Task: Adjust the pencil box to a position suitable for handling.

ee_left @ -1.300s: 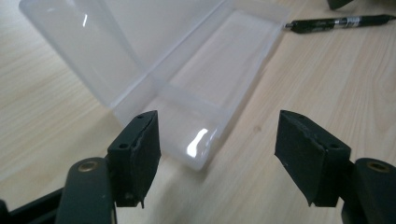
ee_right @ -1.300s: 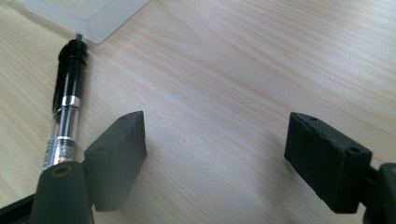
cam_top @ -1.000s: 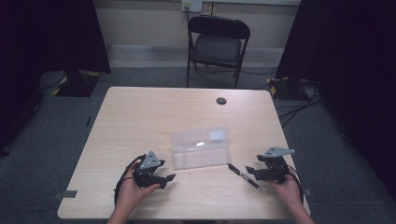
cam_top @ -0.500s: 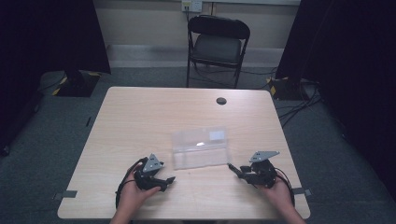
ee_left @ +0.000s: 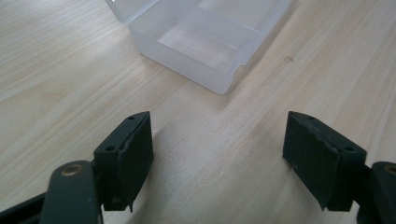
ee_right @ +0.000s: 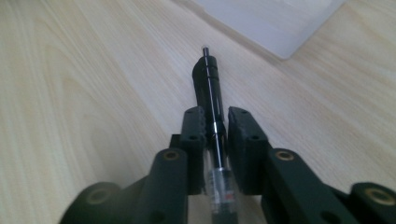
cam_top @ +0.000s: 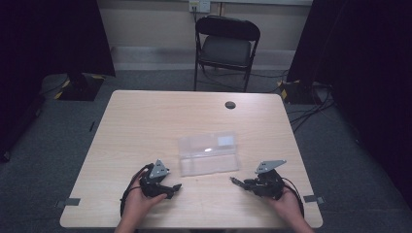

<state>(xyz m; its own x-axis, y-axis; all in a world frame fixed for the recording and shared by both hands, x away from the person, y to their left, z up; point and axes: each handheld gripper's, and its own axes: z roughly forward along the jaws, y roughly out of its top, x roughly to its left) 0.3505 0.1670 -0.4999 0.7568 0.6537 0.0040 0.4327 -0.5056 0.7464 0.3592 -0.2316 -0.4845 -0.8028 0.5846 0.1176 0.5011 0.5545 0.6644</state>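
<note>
Right gripper (ee_right: 215, 128), low and level over the table, has just clamped the pen (ee_right: 208, 79); left gripper (ee_left: 217, 158) gapes empty

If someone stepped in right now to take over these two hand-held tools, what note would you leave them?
Right gripper: jaws have just closed on a black pen, its tip toward the box.
Left gripper: jaws open, nothing between them, low over the table near the box's corner.
Clear plastic box: open, mid-table between the grippers; looks empty.
Done: pen gripped.
Left: probably put the pen in the box and shut the lid; the left gripper could steady the box.
</note>
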